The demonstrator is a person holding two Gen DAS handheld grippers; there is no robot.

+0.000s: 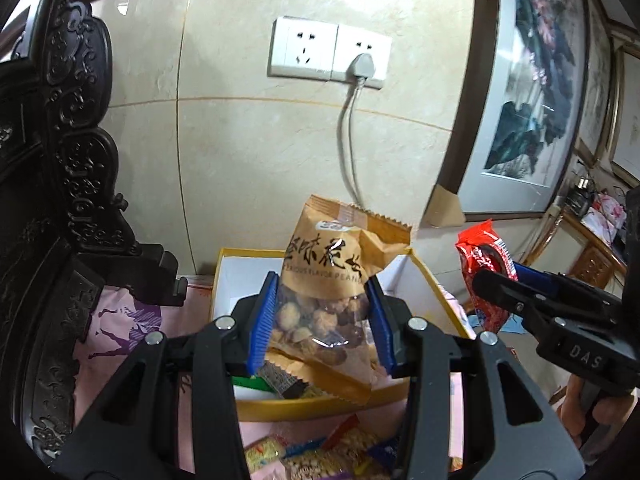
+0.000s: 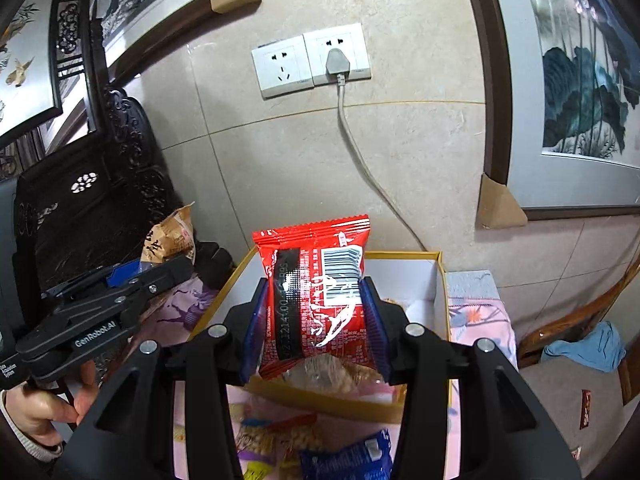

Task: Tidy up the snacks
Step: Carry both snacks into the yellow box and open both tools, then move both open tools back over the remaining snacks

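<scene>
1. Kraft-brown peanut bag with a clear window and black lettering: held upright at the lower centre of the left wrist view, pinched between the blue ribbed pads of the left gripper, which is closed on it. It hangs above the open box; its lower edge overlaps the box's near rim.
2. Glossy red snack packet with a white barcode: held upright at the lower centre of the right wrist view, clamped by the right gripper, closed on its sides, over the same box.
3. Yellow-rimmed cardboard box with a white interior: centre of both views, against the wall. A few small items lie inside near the front; I cannot identify them.
4. Loose wrapped snacks, including a blue packet: bottom edge of frame, in front of the box, on a pink patterned cloth.
5. Dark carved wooden furniture: left side of frame, just beside the box.
6. White double wall socket with a grey plug and cable: upper centre, on beige tile; the cable drops behind the peanut bag.
7. Framed ink painting: right side of frame, cardboard-capped corner close to the box's far right corner.
</scene>
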